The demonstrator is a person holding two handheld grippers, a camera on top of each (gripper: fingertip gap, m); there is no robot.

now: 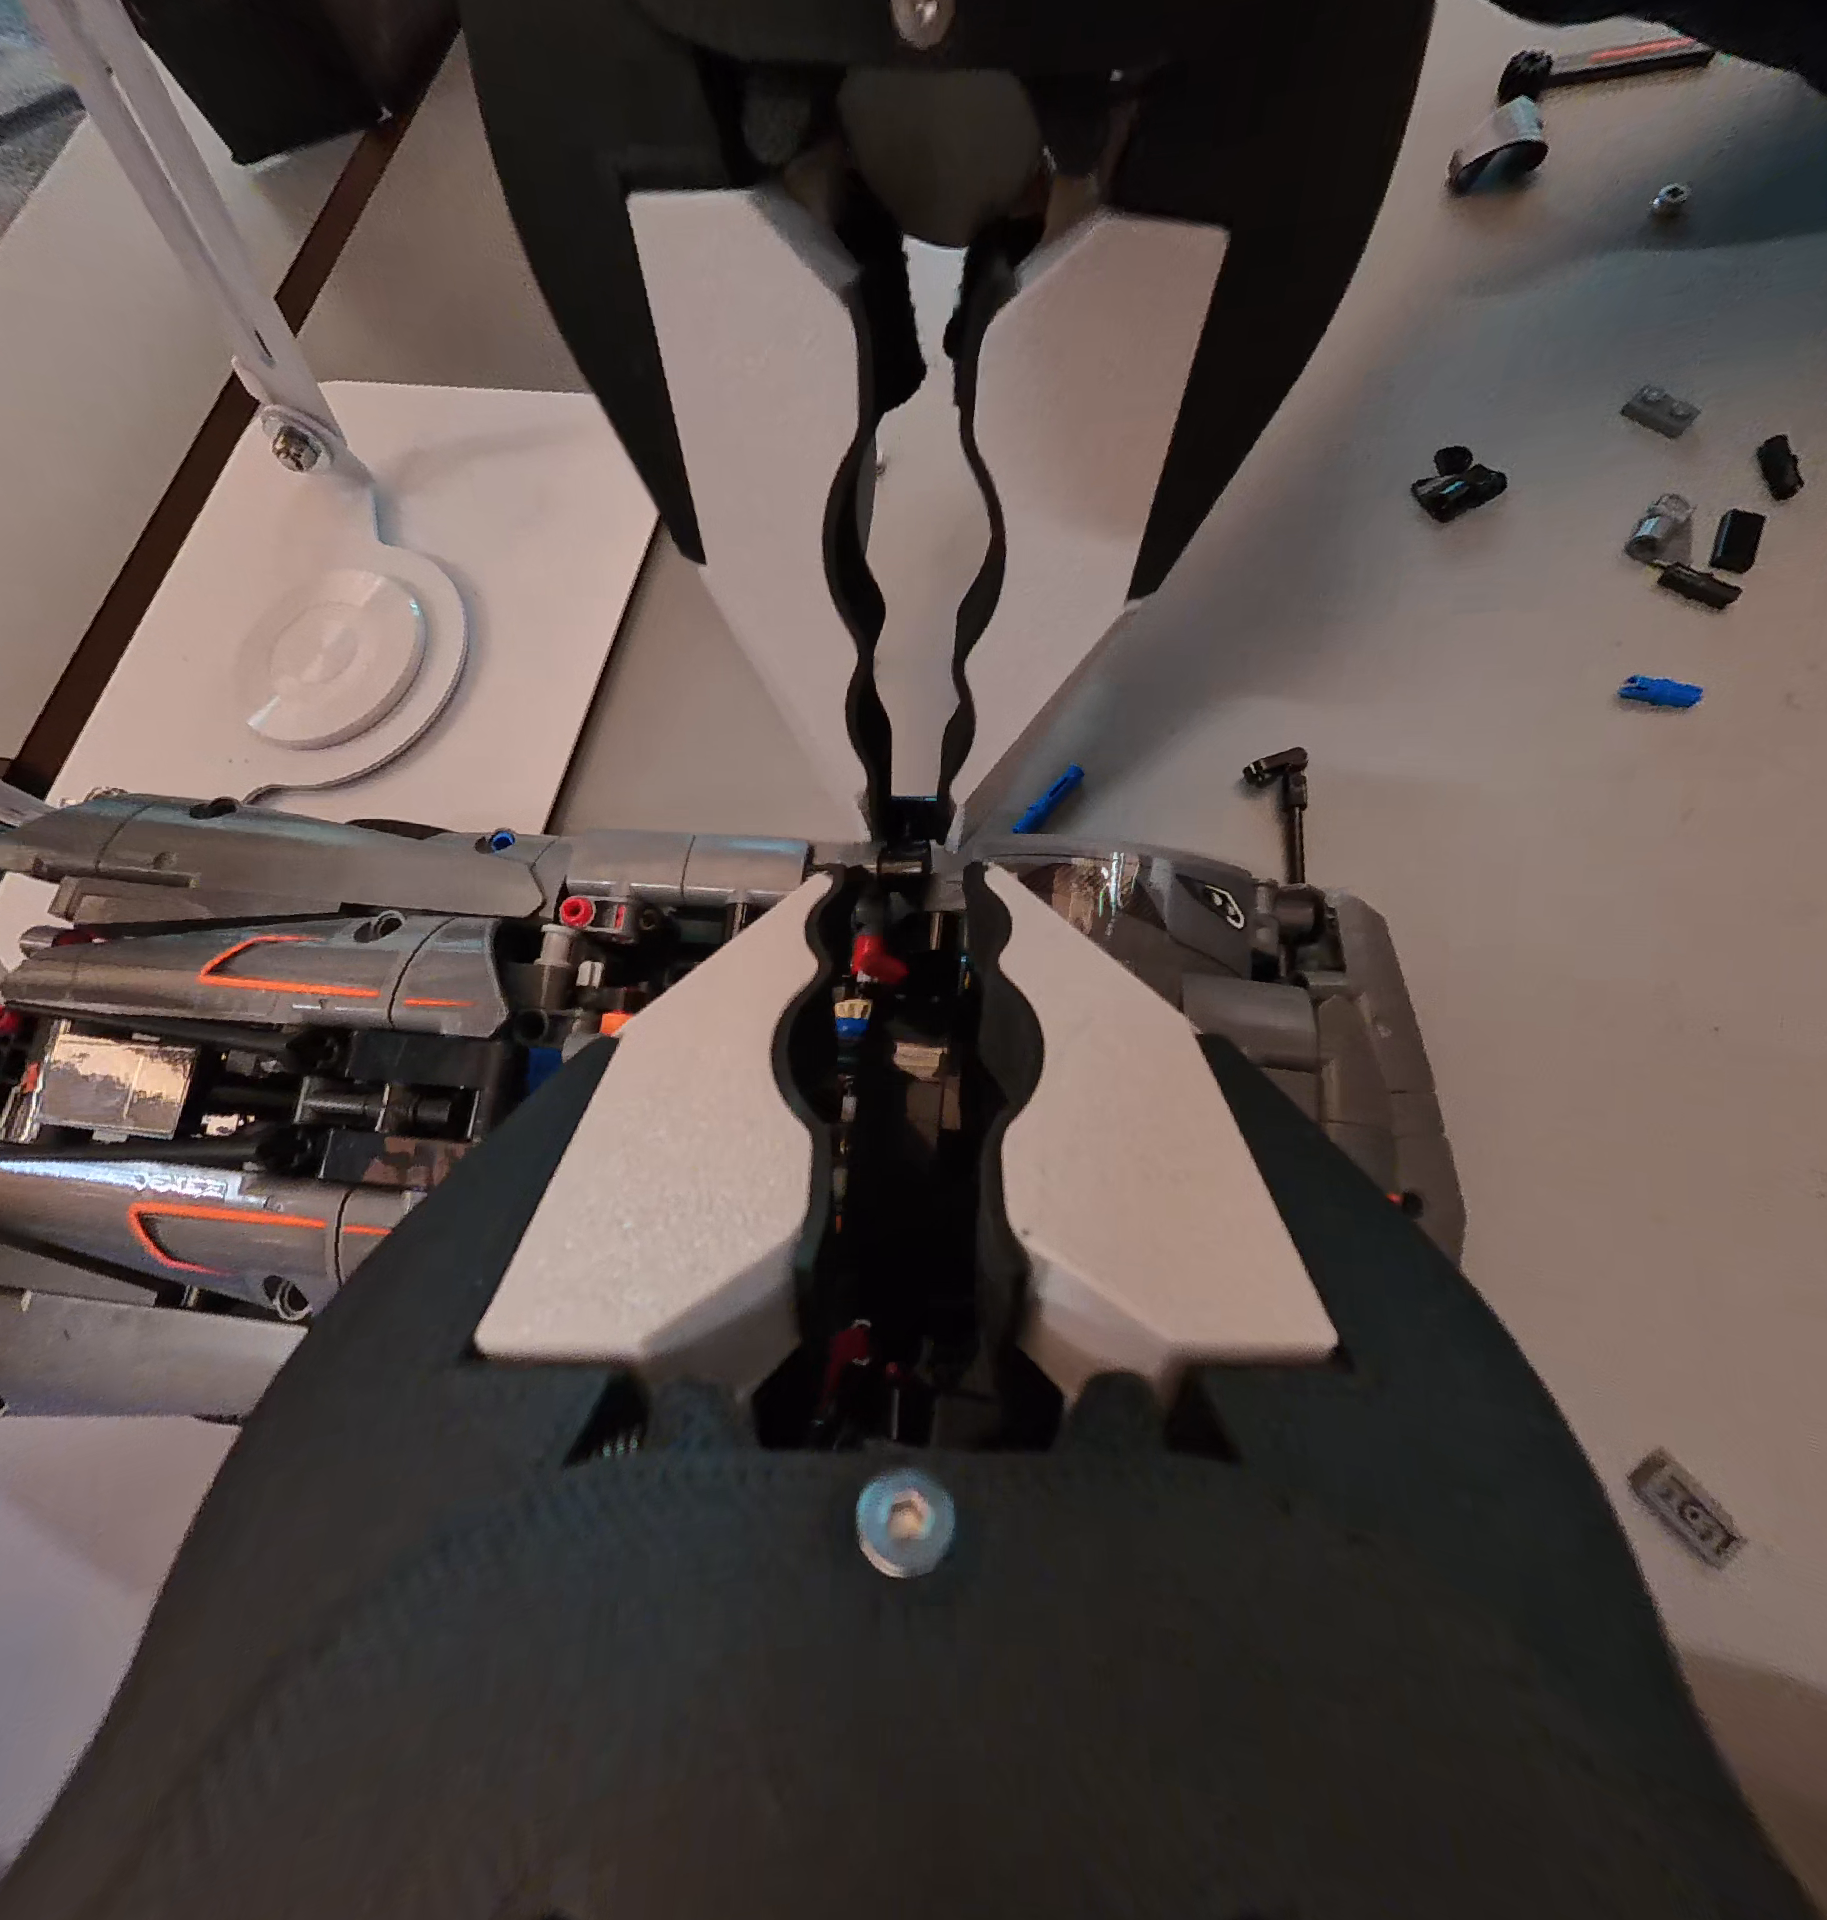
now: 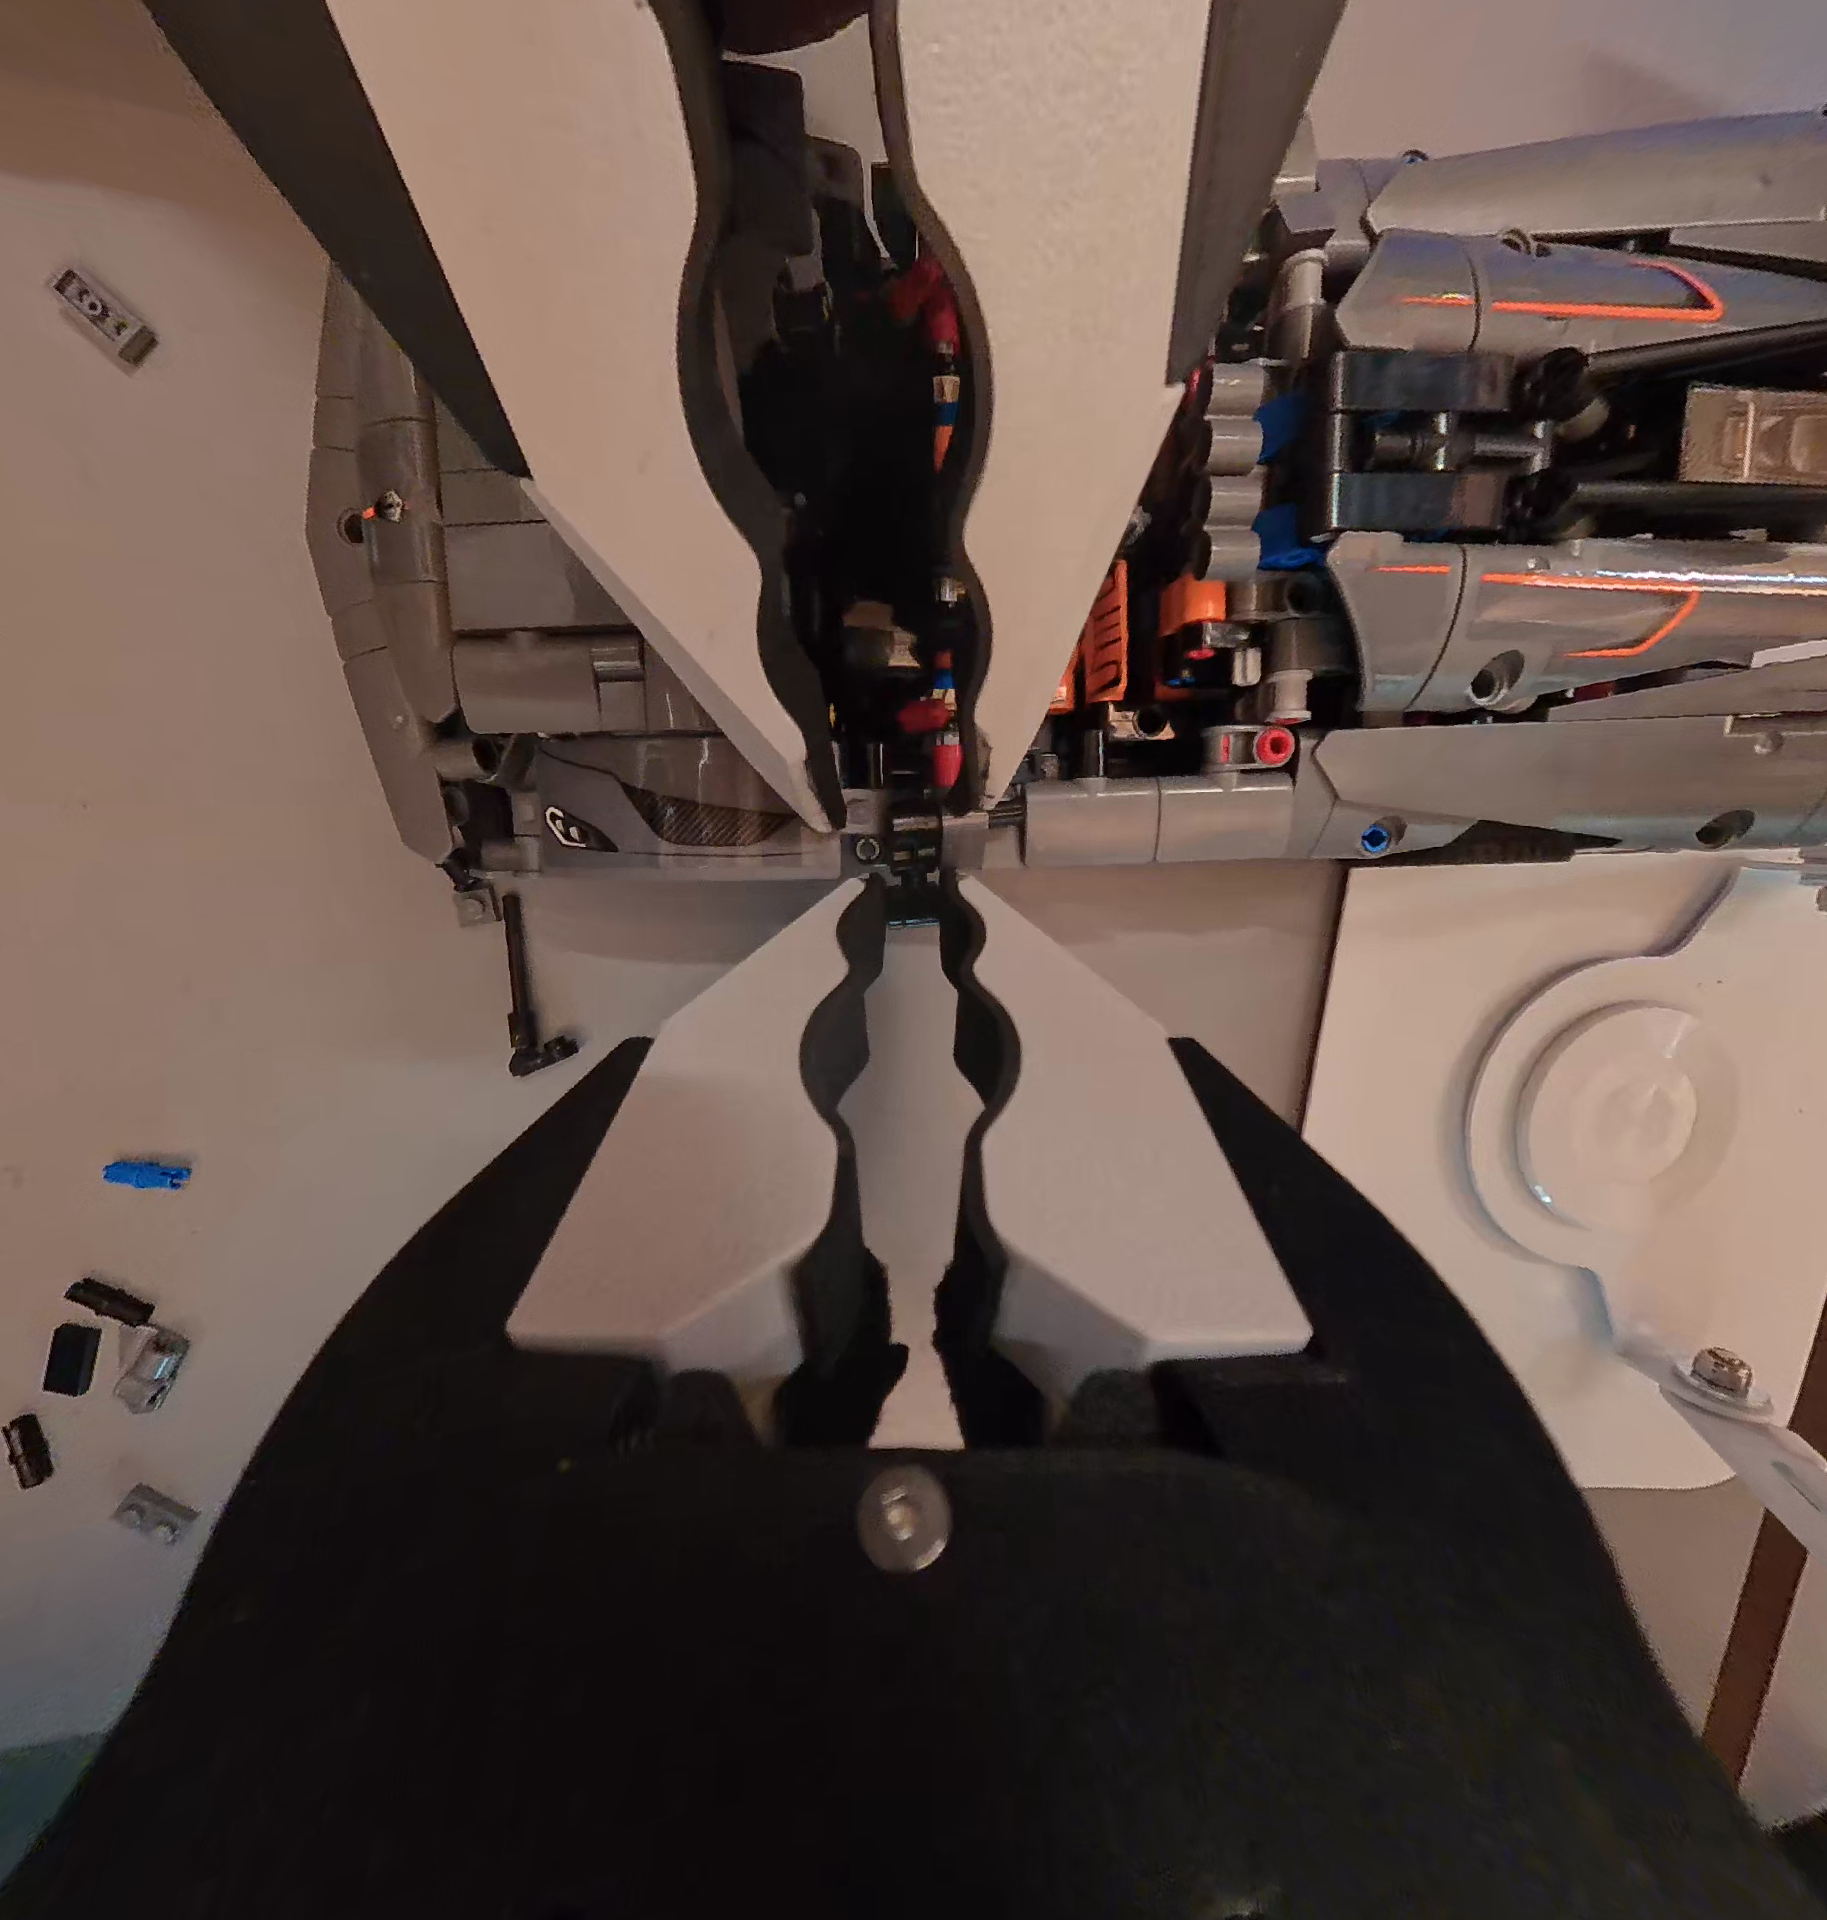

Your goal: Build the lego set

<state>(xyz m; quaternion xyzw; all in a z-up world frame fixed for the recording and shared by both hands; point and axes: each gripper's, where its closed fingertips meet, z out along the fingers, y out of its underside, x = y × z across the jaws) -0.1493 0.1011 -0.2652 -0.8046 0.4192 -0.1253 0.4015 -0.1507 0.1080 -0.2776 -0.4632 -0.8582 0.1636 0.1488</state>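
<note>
A grey lego car [image 1: 265, 977] with orange stripes lies on the white table and also shows in the right wrist view [image 2: 1574, 623]. My left gripper [image 1: 904, 878] reaches over the car's open middle. Its tips pinch the far side rail [image 1: 743, 857] around a black connector [image 1: 904, 860]. My right gripper [image 2: 909, 888] comes from the opposite side, tip to tip with the left. It is shut on a small black piece [image 2: 909, 902], held against the same spot on the rail [image 2: 1148, 826]. In the left wrist view the right gripper [image 1: 914, 805] shows from above.
Loose parts lie on the table [image 1: 1511, 935] beside the car: a blue pin [image 1: 1659, 691], a black axle piece [image 1: 1288, 800], small black and grey bits [image 1: 1698, 540] and a grey plate [image 1: 1686, 1512]. A white lamp base [image 1: 337, 665] stands on the other side. Only a small space, under 4 cm, lies between the two pairs of fingers. Left tips and right tips are each some 20 cm from the grey plate [image 1: 1686, 1512]. Look for it in the right wrist view [image 2: 90, 325] too.
</note>
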